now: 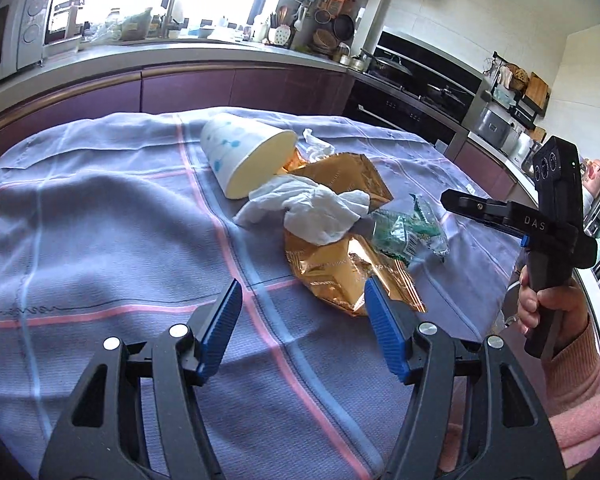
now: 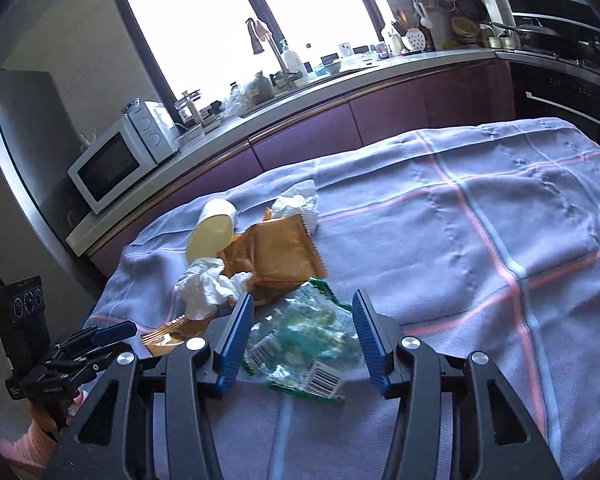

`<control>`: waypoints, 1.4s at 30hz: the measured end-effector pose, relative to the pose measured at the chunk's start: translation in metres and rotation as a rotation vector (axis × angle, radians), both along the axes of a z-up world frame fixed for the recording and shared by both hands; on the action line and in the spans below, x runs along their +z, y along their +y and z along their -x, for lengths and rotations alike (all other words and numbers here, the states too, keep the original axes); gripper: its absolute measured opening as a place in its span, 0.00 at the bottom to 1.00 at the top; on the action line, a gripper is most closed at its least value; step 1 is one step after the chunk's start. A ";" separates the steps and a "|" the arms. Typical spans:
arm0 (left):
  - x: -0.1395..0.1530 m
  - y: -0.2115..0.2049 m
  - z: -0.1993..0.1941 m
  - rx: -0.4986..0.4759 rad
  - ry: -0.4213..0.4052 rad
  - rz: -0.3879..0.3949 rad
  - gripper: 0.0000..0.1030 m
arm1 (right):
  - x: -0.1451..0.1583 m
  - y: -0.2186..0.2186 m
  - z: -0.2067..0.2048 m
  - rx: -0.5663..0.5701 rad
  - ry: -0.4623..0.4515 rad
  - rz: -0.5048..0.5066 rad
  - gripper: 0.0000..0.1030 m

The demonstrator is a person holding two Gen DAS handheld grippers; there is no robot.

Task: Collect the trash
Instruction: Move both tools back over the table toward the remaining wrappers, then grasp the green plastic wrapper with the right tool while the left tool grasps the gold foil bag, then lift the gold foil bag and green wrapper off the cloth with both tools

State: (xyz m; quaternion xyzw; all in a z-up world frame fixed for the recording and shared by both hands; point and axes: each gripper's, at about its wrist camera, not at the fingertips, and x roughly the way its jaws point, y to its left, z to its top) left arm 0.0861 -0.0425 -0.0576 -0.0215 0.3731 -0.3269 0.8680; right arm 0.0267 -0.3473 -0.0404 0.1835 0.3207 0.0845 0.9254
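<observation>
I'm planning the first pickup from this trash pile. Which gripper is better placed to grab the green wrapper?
Probably the right. The right gripper is open with the green wrapper directly between its fingers. The left gripper, also open, faces the gold wrapper instead.

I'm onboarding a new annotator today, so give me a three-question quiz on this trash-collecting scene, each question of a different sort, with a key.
1. True or false: the paper cup stands upright on the tablecloth.
2. Which item lies nearest the right gripper? A) the green wrapper B) the white tissue C) the paper cup
3. Fill in: the jaws of the left gripper are ____.

Key
1. False: it lies on its side, mouth toward the pile.
2. A: the wrapper lies between the open right fingers, on the cloth and not gripped.
3. Open: they hold nothing, with the gold foil bag just ahead.
</observation>
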 end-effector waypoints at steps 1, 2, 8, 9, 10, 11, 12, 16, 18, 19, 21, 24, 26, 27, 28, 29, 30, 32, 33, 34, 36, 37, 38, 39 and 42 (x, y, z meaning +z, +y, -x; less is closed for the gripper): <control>-0.003 -0.005 -0.002 -0.007 0.015 -0.005 0.61 | -0.003 -0.003 0.000 -0.003 0.007 -0.003 0.49; -0.006 -0.009 -0.004 -0.011 0.028 -0.014 0.61 | -0.006 -0.005 0.001 -0.003 0.015 -0.008 0.50; -0.013 -0.025 -0.010 -0.040 0.085 -0.012 0.59 | -0.024 -0.013 0.004 0.015 0.054 -0.059 0.56; -0.014 -0.027 -0.012 -0.042 0.093 -0.009 0.58 | -0.026 -0.014 0.004 0.020 0.057 -0.073 0.56; -0.015 -0.028 -0.014 -0.043 0.105 -0.004 0.57 | -0.027 -0.014 0.004 0.025 0.059 -0.082 0.56; -0.016 -0.030 -0.016 -0.044 0.117 0.003 0.56 | -0.028 -0.013 0.005 0.030 0.061 -0.089 0.57; -0.017 -0.031 -0.017 -0.046 0.128 0.010 0.55 | -0.029 -0.013 0.005 0.036 0.062 -0.099 0.57; -0.022 -0.036 -0.023 -0.045 0.157 0.023 0.46 | -0.034 -0.012 0.006 0.056 0.072 -0.137 0.56; -0.022 -0.037 -0.024 -0.049 0.164 0.029 0.41 | -0.035 -0.011 0.006 0.062 0.077 -0.144 0.49; -0.022 -0.038 -0.024 -0.052 0.168 0.031 0.36 | -0.036 -0.011 0.006 0.063 0.079 -0.145 0.40; -0.023 -0.040 -0.025 -0.049 0.167 0.029 0.30 | -0.037 -0.012 0.008 0.058 0.079 -0.149 0.38; -0.024 -0.041 -0.024 -0.055 0.171 0.035 0.19 | -0.033 -0.015 0.011 0.054 0.066 -0.153 0.37; -0.024 -0.040 -0.020 -0.064 0.171 0.043 0.12 | -0.028 -0.016 0.015 0.052 0.052 -0.142 0.37; -0.023 -0.039 -0.018 -0.068 0.169 0.045 0.11 | -0.025 -0.017 0.016 0.049 0.046 -0.137 0.37; -0.023 -0.038 -0.017 -0.070 0.168 0.047 0.11 | -0.022 -0.018 0.019 0.044 0.040 -0.134 0.37; -0.024 -0.037 -0.016 -0.072 0.166 0.050 0.11 | -0.020 -0.019 0.020 0.041 0.033 -0.132 0.37; -0.023 -0.036 -0.014 -0.075 0.164 0.053 0.10 | -0.017 -0.020 0.021 0.040 0.028 -0.130 0.37; -0.022 -0.030 -0.011 -0.079 0.161 0.062 0.10 | -0.012 -0.018 0.023 0.044 0.017 -0.124 0.37; -0.022 -0.027 -0.009 -0.080 0.159 0.064 0.10 | -0.010 -0.015 0.024 0.052 0.012 -0.120 0.37; -0.021 -0.023 -0.007 -0.078 0.157 0.065 0.10 | -0.008 -0.012 0.024 0.058 0.007 -0.111 0.37; -0.019 -0.015 -0.002 -0.074 0.151 0.068 0.10 | -0.004 -0.006 0.023 0.079 0.000 -0.100 0.37; -0.018 -0.011 0.000 -0.070 0.147 0.070 0.10 | -0.003 -0.001 0.022 0.093 -0.004 -0.100 0.37; -0.017 -0.006 0.003 -0.068 0.144 0.074 0.10 | -0.001 0.003 0.021 0.106 -0.007 -0.095 0.37; -0.015 -0.001 0.005 -0.059 0.138 0.076 0.10 | 0.000 0.008 0.020 0.117 -0.010 -0.087 0.37; -0.010 0.015 0.011 -0.042 0.115 0.079 0.09 | 0.004 0.025 0.014 0.167 -0.018 -0.083 0.37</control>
